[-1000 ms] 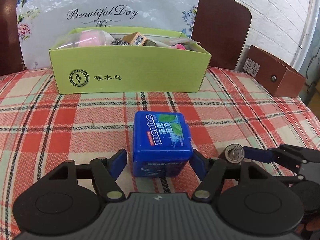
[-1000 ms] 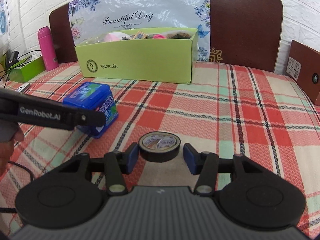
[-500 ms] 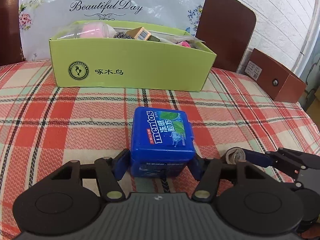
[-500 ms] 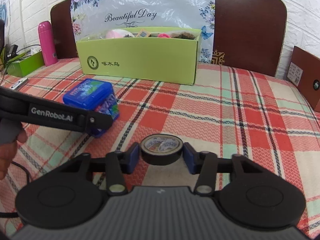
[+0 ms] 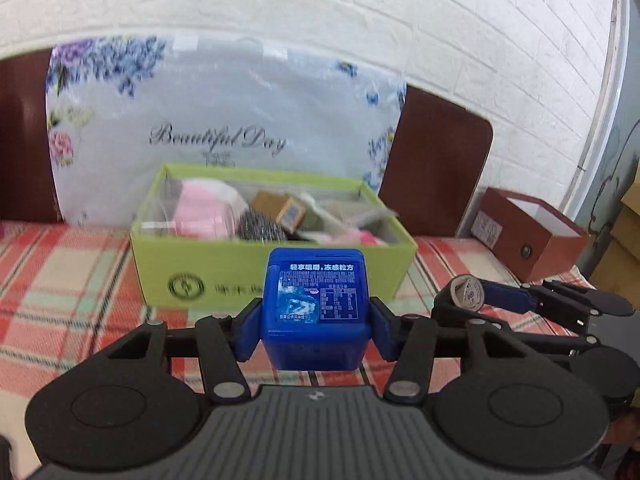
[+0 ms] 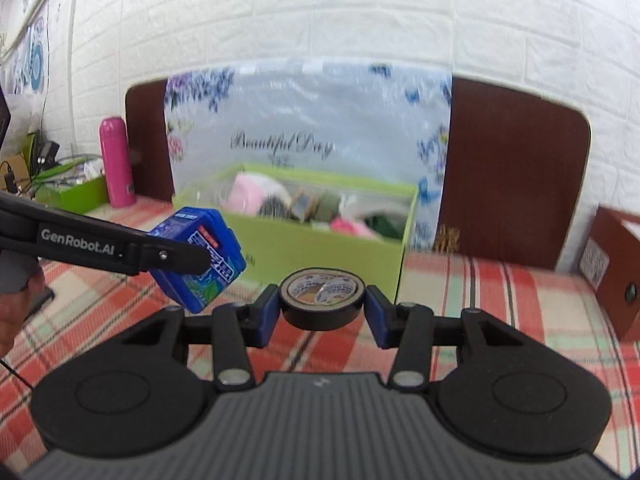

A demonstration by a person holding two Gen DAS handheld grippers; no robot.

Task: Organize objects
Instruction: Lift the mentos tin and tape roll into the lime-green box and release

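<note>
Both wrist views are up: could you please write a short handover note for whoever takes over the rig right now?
Left tool: jaws closing on the blue Mentos box, which is gripped and clear of the tablecloth.
Right tool: shut on the black tape roll, also off the cloth.
Green box: ahead of both, against the headboard, already holding mixed items.
Done: both items picked up.
Left: carry each over the green box and release it inside, probably one at a time.
</note>
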